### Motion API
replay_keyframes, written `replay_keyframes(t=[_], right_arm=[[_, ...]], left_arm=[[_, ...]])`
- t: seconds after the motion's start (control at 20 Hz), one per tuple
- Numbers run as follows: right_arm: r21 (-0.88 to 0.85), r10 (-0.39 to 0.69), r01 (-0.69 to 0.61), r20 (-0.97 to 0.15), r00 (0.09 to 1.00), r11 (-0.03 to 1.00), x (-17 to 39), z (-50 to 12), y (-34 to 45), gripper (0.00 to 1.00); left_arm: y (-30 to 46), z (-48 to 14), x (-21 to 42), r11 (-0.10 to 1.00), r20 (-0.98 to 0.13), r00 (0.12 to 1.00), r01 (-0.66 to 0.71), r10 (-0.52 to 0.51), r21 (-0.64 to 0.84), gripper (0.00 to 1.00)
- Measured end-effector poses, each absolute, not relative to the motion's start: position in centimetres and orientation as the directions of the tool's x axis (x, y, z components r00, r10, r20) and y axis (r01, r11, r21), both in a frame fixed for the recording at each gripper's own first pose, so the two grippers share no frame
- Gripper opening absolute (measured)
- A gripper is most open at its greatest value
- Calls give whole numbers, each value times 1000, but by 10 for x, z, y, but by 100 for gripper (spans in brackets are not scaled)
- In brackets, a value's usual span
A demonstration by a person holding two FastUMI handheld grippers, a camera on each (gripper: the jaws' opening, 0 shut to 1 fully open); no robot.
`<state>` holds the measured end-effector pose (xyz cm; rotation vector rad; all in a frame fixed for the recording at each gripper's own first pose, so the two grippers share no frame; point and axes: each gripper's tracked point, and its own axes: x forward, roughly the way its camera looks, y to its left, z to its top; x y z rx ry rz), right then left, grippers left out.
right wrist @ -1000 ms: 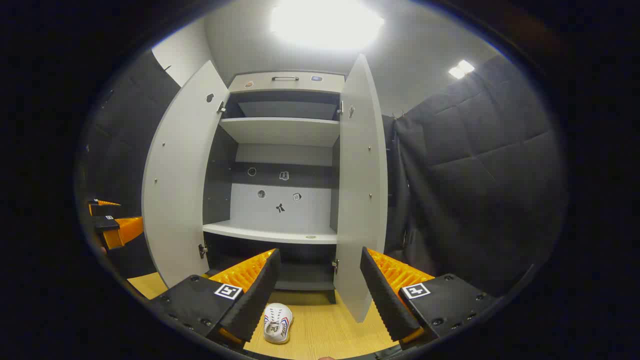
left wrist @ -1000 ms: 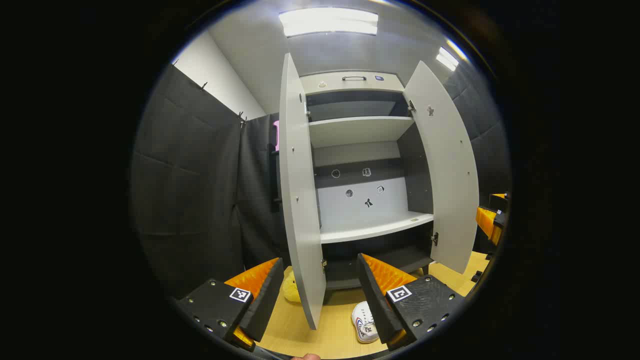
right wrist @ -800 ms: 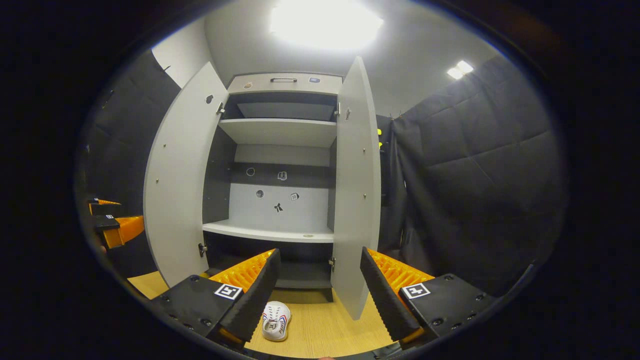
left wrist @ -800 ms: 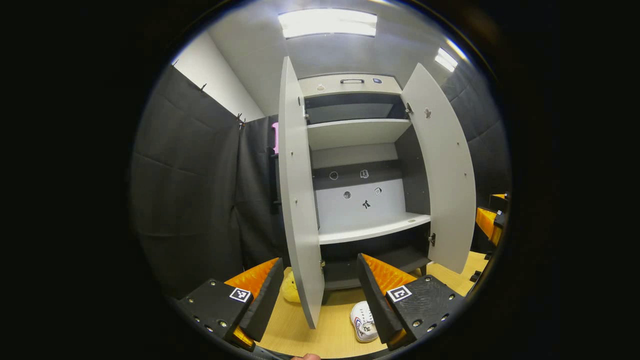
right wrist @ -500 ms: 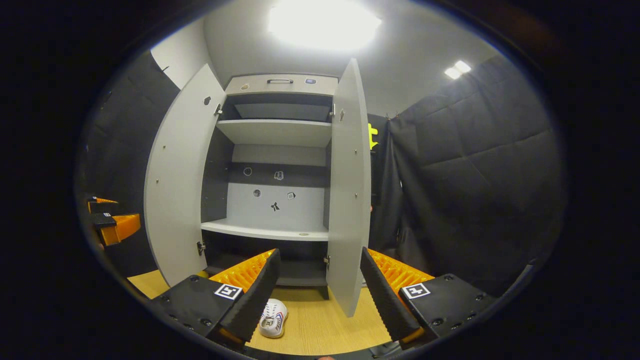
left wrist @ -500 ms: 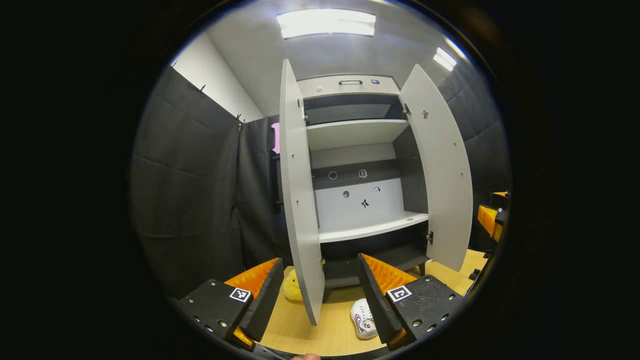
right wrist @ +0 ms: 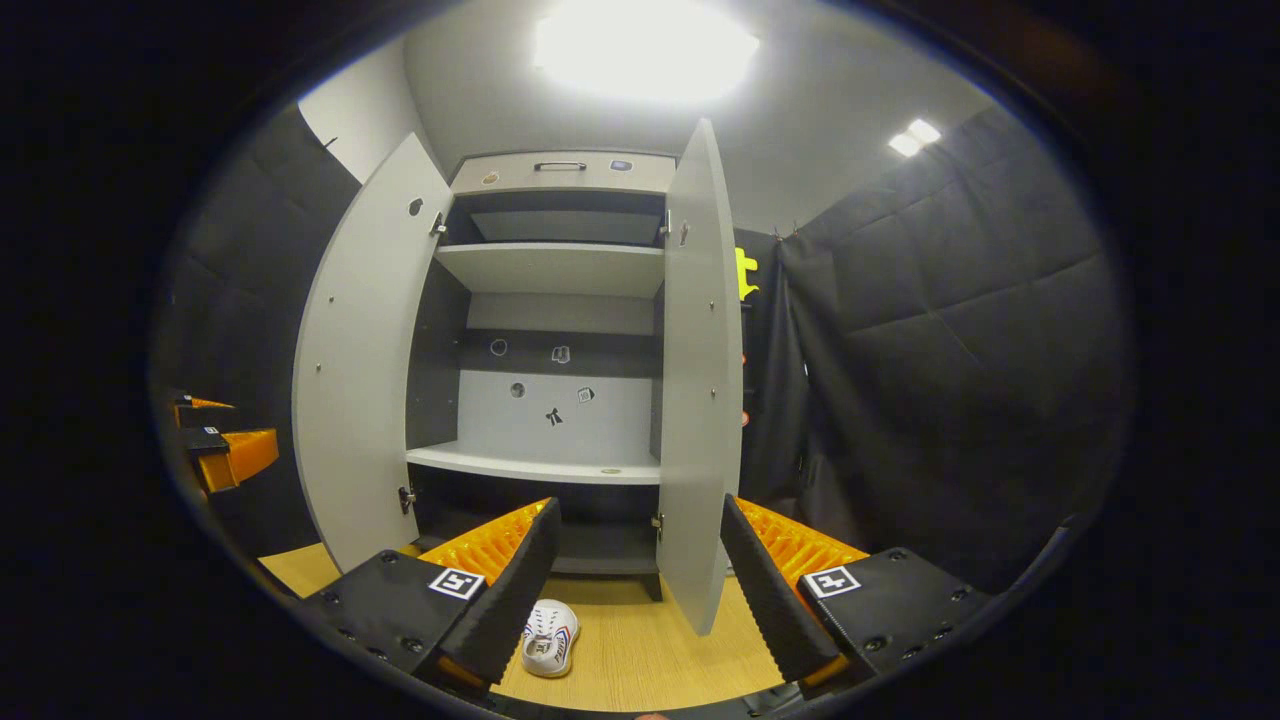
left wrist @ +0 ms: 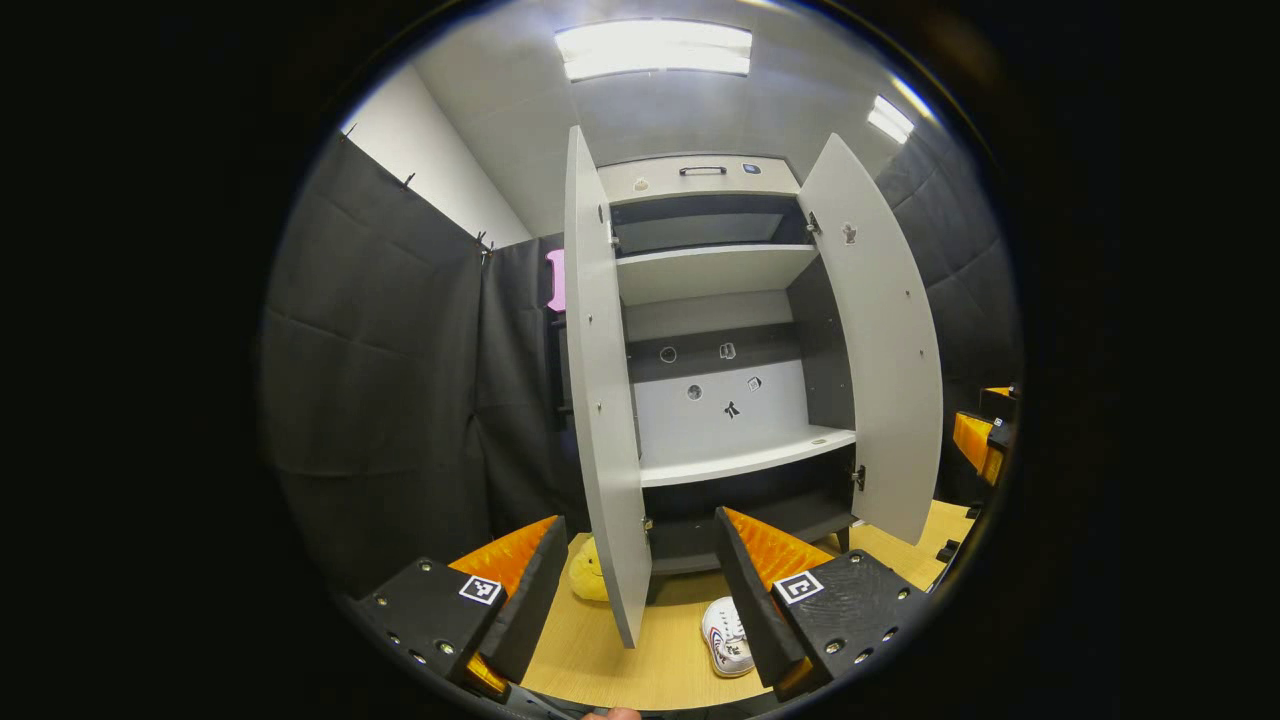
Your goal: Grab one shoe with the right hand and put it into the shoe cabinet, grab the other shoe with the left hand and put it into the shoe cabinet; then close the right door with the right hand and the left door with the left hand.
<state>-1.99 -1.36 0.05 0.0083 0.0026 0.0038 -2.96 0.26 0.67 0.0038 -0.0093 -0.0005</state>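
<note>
The grey shoe cabinet [left wrist: 715,270] stands ahead with both doors swung wide: its left door [left wrist: 600,400] and its right door [left wrist: 885,350]. One white shoe [left wrist: 727,640] with coloured side stripes lies on the wooden floor in front of it, just beside my left gripper's right finger. My left gripper [left wrist: 640,520] is open and holds nothing. In the right gripper view the cabinet [right wrist: 560,270] and the shoe [right wrist: 550,625] show again, the shoe close to the left finger. My right gripper [right wrist: 640,505] is open, nothing between its fingers.
A yellow soft object [left wrist: 588,580] lies on the floor behind the left door's lower edge. The right gripper [left wrist: 985,435] shows at the left gripper view's right rim; the left gripper [right wrist: 220,445] shows at the right gripper view's left rim. Black padded walls stand on both sides.
Both views have drifted slightly: the cabinet sits a little lower and smaller, and in the right gripper view its right door has slid leftward. The shoe lies where it was; both grippers stay open.
</note>
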Motion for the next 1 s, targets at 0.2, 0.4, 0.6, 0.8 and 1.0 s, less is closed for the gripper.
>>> replay_keyframes(t=[0.2, 0.4, 0.6, 0.8, 1.0], right_arm=[[4, 61, -61, -38, 997, 998, -1, -11, 6, 97], [-8, 144, -145, -92, 985, 989, 30, -32, 36, 97], [9, 202, -205, -197, 959, 979, 65, -73, 61, 100], [6, 242, -254, -320, 916, 967, 95, -126, 83, 100], [9, 274, -298, -424, 863, 955, 119, -177, 104, 100]], left_arm=[[4, 4, -24, 1000, 3, 1000, -11, 11, 0, 78], [6, -1, -16, 999, -11, 999, -31, 30, -11, 78], [7, -5, -7, 999, -22, 999, -47, 46, -8, 79], [12, -7, 5, 998, -27, 997, -69, 69, -2, 79], [17, -12, 17, 995, -35, 995, -95, 95, 14, 79]])
